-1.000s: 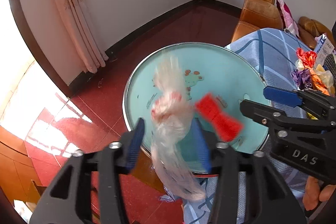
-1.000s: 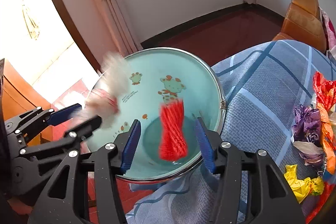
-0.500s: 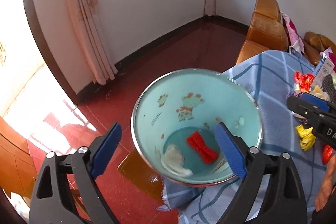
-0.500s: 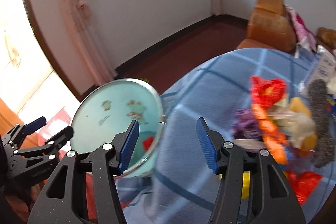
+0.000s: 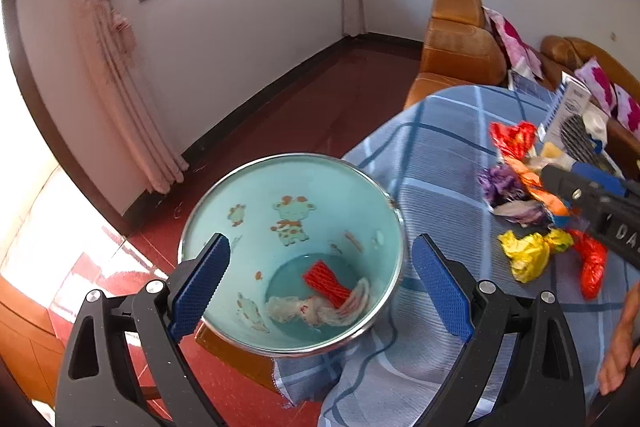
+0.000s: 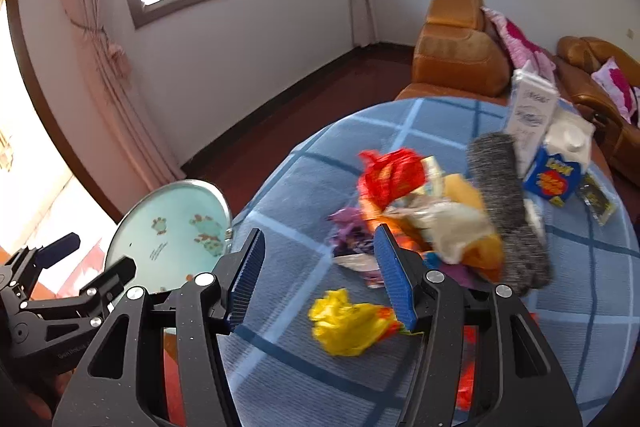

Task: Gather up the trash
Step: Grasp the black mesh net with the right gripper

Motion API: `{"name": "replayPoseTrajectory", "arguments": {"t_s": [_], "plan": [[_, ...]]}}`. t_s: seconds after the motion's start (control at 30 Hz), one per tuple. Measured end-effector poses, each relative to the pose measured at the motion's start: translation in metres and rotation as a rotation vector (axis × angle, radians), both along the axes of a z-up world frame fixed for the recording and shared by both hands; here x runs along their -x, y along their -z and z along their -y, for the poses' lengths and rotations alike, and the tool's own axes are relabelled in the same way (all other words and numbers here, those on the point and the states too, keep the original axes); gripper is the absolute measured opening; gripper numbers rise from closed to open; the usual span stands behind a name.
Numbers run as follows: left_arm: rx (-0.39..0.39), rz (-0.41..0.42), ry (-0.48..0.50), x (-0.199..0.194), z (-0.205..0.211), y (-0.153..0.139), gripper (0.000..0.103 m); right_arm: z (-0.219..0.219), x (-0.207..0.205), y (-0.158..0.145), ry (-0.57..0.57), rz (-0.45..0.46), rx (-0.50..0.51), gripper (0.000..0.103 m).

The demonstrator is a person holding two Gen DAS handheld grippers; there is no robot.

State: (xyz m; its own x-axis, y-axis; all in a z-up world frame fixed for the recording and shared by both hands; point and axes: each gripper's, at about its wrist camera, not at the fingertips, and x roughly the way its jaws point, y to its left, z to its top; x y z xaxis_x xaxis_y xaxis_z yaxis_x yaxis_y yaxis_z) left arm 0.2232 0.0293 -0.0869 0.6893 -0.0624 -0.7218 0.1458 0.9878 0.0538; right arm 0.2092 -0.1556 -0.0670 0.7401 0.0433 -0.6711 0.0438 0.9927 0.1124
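Both wrappers now lie in the bin (image 5: 256,227), dropped since the earlier frame. Left gripper (image 5: 320,287) has just opened wide, empty, above the bin. Right gripper (image 6: 320,279) is open, empty, over trash (image 6: 420,219) on the tabletop (image 6: 440,123); yellow wrapper (image 6: 348,323) nearest.

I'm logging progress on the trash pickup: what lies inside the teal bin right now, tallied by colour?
Red wrapper: 1
Whitish plastic wrapper: 1
Total inside the teal bin: 2
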Motion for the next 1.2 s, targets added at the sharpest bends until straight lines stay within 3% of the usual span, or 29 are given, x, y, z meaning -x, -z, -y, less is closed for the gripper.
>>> {"name": "replayPoseTrajectory", "arguments": {"t_s": [0.43,0.6,0.87,0.9,0.97,1.2], "plan": [[0.014,-0.015,0.155,0.005,0.069,0.009,0.089,0.098,0.043,0.004,0.218,0.018,-0.024,0.056],[0.030,-0.037,0.188,-0.001,0.089,0.013,0.078,0.114,0.036,0.010,0.224,-0.001,-0.053,0.050],[0.029,-0.024,0.183,-0.015,0.113,0.009,0.077,0.115,0.003,0.024,0.161,-0.042,-0.067,0.049],[0.030,-0.023,0.184,-0.017,0.116,0.009,0.077,0.115,0.000,0.027,0.160,-0.052,-0.072,0.047],[0.033,-0.024,0.188,-0.020,0.124,0.009,0.077,0.118,-0.005,0.034,0.150,-0.076,-0.087,0.030],[0.052,-0.037,0.196,-0.027,0.148,0.015,0.077,0.123,0.011,0.025,0.149,-0.019,-0.074,0.024]]}}
